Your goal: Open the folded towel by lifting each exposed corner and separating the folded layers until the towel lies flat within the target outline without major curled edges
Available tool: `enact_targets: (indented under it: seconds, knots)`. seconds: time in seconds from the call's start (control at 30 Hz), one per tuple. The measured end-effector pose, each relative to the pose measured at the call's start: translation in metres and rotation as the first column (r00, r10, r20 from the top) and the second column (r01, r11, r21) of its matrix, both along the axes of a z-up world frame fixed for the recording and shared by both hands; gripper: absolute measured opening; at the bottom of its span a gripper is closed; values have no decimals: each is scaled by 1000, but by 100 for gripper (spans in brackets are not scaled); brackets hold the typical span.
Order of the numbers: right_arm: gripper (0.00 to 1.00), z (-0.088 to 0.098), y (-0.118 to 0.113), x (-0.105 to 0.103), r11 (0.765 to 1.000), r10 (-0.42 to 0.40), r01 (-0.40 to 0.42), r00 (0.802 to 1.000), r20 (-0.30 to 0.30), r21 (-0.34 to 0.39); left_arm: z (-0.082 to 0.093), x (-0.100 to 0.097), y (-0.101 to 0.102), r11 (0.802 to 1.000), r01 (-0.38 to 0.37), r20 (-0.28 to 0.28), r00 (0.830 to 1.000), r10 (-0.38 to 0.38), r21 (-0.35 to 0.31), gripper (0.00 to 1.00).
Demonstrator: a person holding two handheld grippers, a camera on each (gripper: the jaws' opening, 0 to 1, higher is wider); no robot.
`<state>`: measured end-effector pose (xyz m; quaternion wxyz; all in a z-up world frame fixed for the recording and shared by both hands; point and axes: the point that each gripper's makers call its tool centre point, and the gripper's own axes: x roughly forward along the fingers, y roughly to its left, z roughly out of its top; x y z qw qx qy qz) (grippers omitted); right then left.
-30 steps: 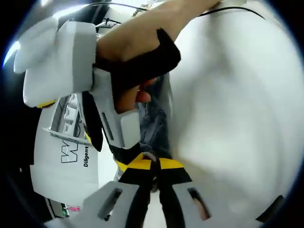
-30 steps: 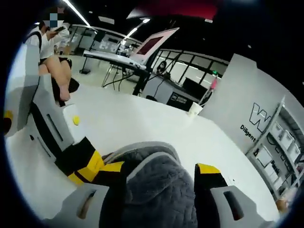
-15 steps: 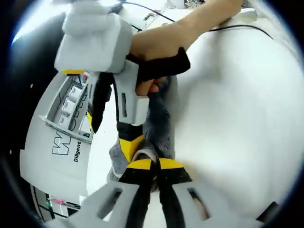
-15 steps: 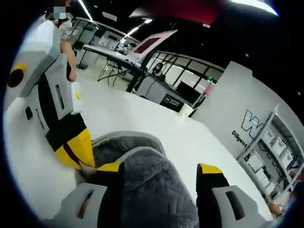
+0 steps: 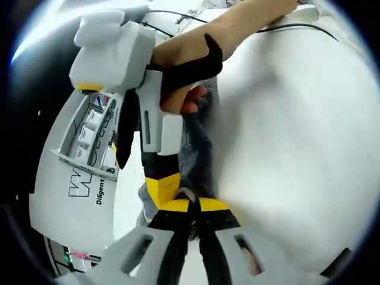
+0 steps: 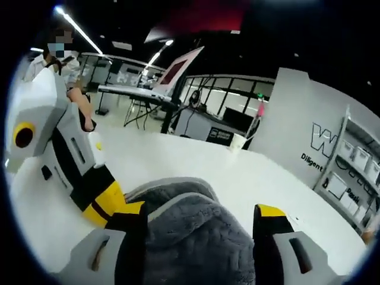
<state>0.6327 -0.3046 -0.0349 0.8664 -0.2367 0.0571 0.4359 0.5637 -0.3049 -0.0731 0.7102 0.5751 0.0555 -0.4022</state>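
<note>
The grey towel [image 5: 199, 148] hangs bunched between the two grippers, above the white table [image 5: 285, 148]. My left gripper [image 5: 191, 208] is shut, its yellow-tipped jaws pinching a thin edge of the cloth. The right gripper [image 5: 161, 185] comes down from the upper left in a person's hand [image 5: 196, 53], with its tip against the towel. In the right gripper view a thick wad of towel [image 6: 196, 237] fills the gap of my right gripper [image 6: 205, 222], whose jaws press on it from both sides. The left gripper [image 6: 110, 205] reaches in from the left to the towel's edge.
The white tabletop [image 6: 196, 166] stretches ahead with a paper cup [image 6: 238, 142] near its far edge. Beyond stand a white lettered panel [image 6: 323, 154], shelving [image 6: 362, 172], desks [image 6: 136, 92] and a person [image 6: 59, 59]. A black cable [image 5: 297, 24] lies on the table.
The right gripper and hand have swung closer to my left jaws, bunching the towel between them. Both grippers keep their hold. The right view has tilted slightly.
</note>
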Motion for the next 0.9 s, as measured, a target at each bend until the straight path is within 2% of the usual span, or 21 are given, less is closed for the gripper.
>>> enact_targets:
  seconds: [0.07, 0.17, 0.27, 0.4, 0.47, 0.5, 0.53, 0.57, 0.7, 0.83, 0.87, 0.9]
  knots:
    - [65, -1, 0, -1, 1000, 5, -4, 1000, 18, -26, 0, 1, 0, 1000, 1, 3, 1000, -1, 3, 2]
    - [66, -3, -10, 7, 992, -40, 51, 995, 94, -116, -1, 3, 0, 1000, 1, 10, 1000, -1, 10, 2]
    - [63, -3, -3, -3, 997, 11, -8, 999, 40, -71, -1, 6, 2, 1000, -4, 15, 1000, 4, 22, 2]
    - [65, 2, -2, -7, 999, 10, -8, 999, 44, -54, -1, 6, 2, 1000, -4, 17, 1000, 4, 25, 2]
    - [67, 4, 7, -16, 999, 43, -43, 999, -19, 18, -1, 5, 2, 1000, 0, 23, 1000, -1, 31, 2]
    - [68, 6, 14, -23, 994, 82, -77, 995, -63, 81, -2, 5, 2, 999, 4, 33, 999, -6, 44, 2]
    - [64, 6, 16, -25, 991, 88, -78, 992, -90, 107, -3, 5, 1, 998, 9, 40, 999, -11, 61, 2]
    - [61, 2, 15, -24, 993, 80, -68, 990, -120, 99, -1, 6, 1, 998, 11, 59, 998, -15, 68, 2]
    - [66, -11, 6, -10, 1000, -2, 2, 998, -68, -9, -3, 5, -2, 994, 8, 86, 996, -17, 104, 2]
    - [60, -12, 12, -14, 999, 39, -40, 997, -65, -14, -3, 4, 0, 992, 8, 99, 995, -20, 123, 2]
    - [62, -12, 12, -13, 999, 29, -31, 998, -52, -32, -2, 4, 0, 993, 6, 97, 995, -18, 120, 2]
    - [64, -11, 7, -8, 996, 3, -3, 1000, 0, -86, -2, 3, 0, 994, 6, 88, 996, -16, 110, 2]
